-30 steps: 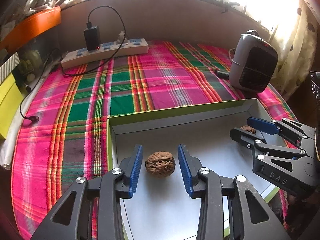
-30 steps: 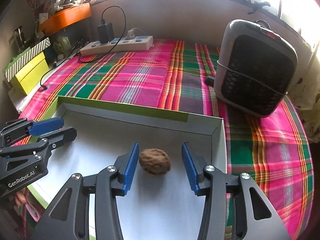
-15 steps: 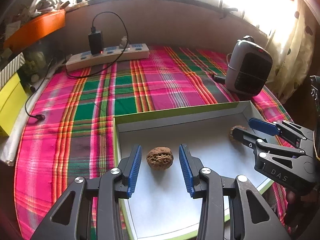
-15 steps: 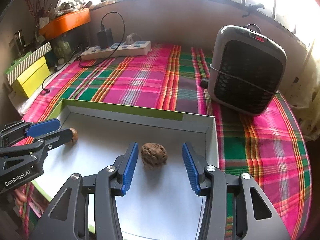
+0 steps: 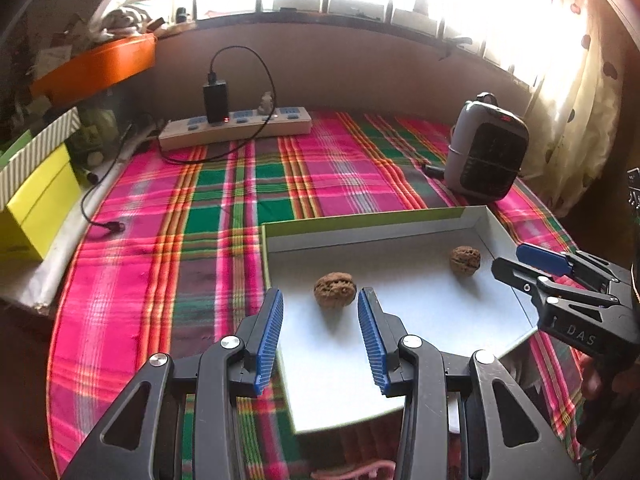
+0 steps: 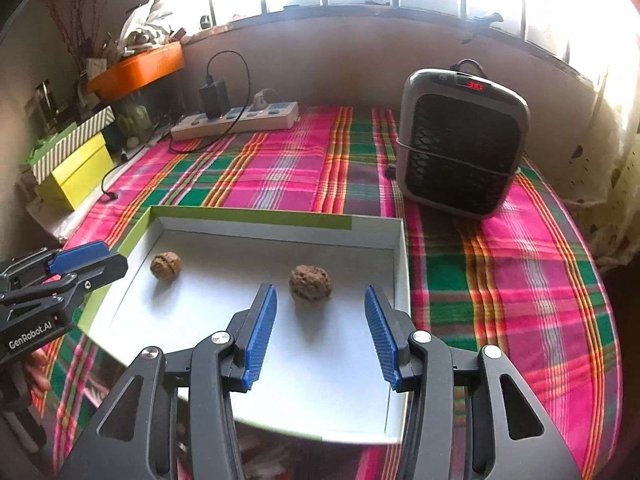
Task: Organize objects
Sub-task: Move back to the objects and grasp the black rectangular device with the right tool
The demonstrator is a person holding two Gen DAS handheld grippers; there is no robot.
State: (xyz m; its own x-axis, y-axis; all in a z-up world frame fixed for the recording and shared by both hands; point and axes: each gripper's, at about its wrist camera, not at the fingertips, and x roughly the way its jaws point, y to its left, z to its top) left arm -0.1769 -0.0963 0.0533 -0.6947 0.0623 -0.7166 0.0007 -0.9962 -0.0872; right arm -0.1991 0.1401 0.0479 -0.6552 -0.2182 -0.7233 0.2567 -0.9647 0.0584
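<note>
Currently both walnuts lie apart in the white tray (image 5: pixel 420 216). Left gripper (image 5: pixel 320 300) gapes before walnut A (image 5: pixel 335 289); right gripper (image 6: pixel 320 300) gapes before walnut B (image 6: pixel 311 285). Likely post-release; next needs clean retreat.

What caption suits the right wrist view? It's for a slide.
Open right tongs framing a walnut in a white tray, left tongs alongside.

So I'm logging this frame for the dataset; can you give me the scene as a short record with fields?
container: shallow white box lid with green rim, on plaid cloth
contents: two walnuts, apart
left walnut: ahead of left tool, not touched
right walnut: ahead of right tool, not touched
tools: both open, empty
background: heater, power strip
</note>
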